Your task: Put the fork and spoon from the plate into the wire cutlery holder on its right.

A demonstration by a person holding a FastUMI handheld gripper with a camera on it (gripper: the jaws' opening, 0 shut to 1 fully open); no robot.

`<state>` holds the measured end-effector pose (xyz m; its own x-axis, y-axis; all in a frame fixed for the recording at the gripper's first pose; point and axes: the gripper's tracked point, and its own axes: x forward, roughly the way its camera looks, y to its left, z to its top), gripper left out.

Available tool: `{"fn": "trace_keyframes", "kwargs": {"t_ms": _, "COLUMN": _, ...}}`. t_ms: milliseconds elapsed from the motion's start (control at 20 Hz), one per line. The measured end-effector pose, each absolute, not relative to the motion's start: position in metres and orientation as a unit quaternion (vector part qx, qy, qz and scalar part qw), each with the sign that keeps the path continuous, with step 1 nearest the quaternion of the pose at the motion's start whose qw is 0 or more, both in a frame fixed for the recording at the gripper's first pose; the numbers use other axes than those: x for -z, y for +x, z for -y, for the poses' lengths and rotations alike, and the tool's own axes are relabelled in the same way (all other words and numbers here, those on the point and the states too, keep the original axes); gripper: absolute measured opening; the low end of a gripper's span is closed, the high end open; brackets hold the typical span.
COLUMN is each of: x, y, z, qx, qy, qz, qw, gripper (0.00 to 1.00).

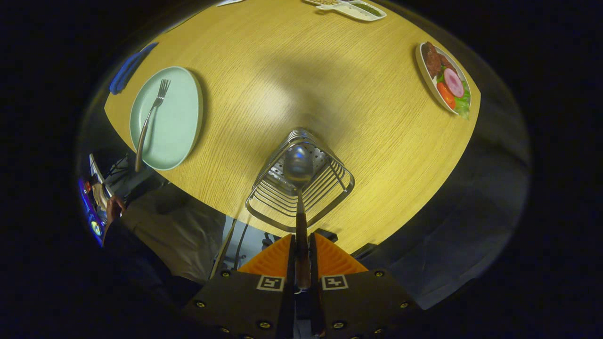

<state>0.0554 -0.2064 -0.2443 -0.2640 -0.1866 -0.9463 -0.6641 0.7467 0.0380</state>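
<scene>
Wooden table [330,94] below us: our gripper [302,245] pinches the spoon [298,188], bowl over the wire holder [301,181]; at ten o'clock, the fork [151,117] lies on the green plate [181,122].

The gripper [301,245] is closed on the spoon [298,188], whose bowl is held over the wire holder [299,181] just ahead; the holder's open top is unblocked. Bare table [292,84] is seen beyond and to both sides. The plate [166,117] with the fork [150,117] lies well off left, unobstructed from above. A food plate [445,82] sits far right.
</scene>
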Motion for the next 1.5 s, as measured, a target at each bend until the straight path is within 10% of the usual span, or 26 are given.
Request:
{"fn": "trace_keyframes", "kwargs": {"t_ms": 750, "x": 0.189, "y": 0.029, "z": 0.154, "qx": -0.217, "qy": -0.150, "qz": -0.691, "qw": 0.673, "gripper": 0.24}}
{"fn": "trace_keyframes", "kwargs": {"t_ms": 1500, "x": 0.223, "y": -0.062, "z": 0.004, "qx": -0.309, "qy": -0.141, "qz": -0.679, "qw": 0.651, "gripper": 0.25}}
